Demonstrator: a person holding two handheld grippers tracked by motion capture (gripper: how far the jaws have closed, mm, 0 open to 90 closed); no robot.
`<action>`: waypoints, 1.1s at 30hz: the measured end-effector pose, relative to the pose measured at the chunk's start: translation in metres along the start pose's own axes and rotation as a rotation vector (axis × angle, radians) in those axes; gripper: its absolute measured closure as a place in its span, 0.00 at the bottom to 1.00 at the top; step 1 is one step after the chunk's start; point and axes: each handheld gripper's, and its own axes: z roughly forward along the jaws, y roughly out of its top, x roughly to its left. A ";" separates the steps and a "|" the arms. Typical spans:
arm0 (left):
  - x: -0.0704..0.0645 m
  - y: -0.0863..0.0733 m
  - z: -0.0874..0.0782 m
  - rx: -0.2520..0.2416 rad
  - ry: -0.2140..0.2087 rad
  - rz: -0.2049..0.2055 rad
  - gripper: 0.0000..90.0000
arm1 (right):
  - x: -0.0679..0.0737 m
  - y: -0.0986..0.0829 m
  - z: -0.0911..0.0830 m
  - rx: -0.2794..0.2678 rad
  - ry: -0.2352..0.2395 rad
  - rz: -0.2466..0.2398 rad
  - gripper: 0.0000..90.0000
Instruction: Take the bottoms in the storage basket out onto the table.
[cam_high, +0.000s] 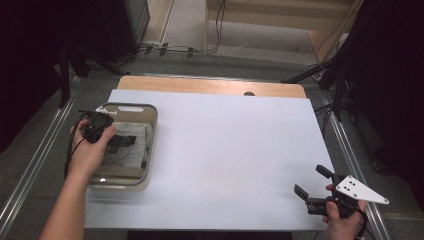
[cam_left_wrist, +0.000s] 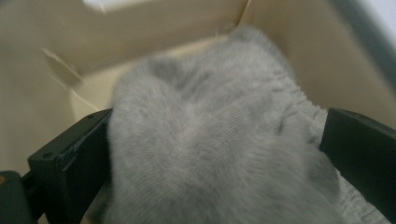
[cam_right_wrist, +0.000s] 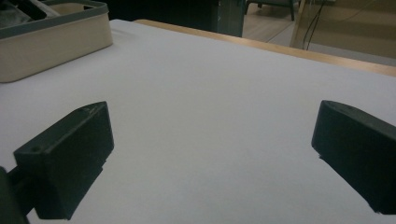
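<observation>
Left gripper (cam_high: 121, 141) in bin (cam_high: 150, 150) at 9 o'clock, jaws wide around grey cloth (cam_left_wrist: 210, 140), not clamped. Right gripper (cam_high: 312, 182) at 4 o'clock over bench (cam_high: 225, 150), jaws wide, empty.

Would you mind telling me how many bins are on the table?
1: a beige bin at the table's left side, holding grey cloth that the left gripper reaches into.

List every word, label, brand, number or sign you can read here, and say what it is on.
None: no readable text stands anywhere.
Grey knitted cloth between the left gripper jaws: plain, no tag in view.
Beige bin: no label.
White table cover: blank.
Right gripper grey plate: holes, no lettering.
</observation>
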 end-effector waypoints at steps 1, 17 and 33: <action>0.000 -0.001 0.002 0.018 -0.001 -0.002 0.00 | 0.000 0.000 0.000 0.003 0.000 0.002 0.00; -0.010 -0.009 0.029 0.167 0.033 0.064 0.00 | 0.002 -0.001 0.003 0.019 -0.002 -0.008 0.00; -0.005 -0.012 0.025 0.137 -0.030 0.068 0.25 | 0.002 -0.003 0.005 0.038 -0.002 -0.005 0.00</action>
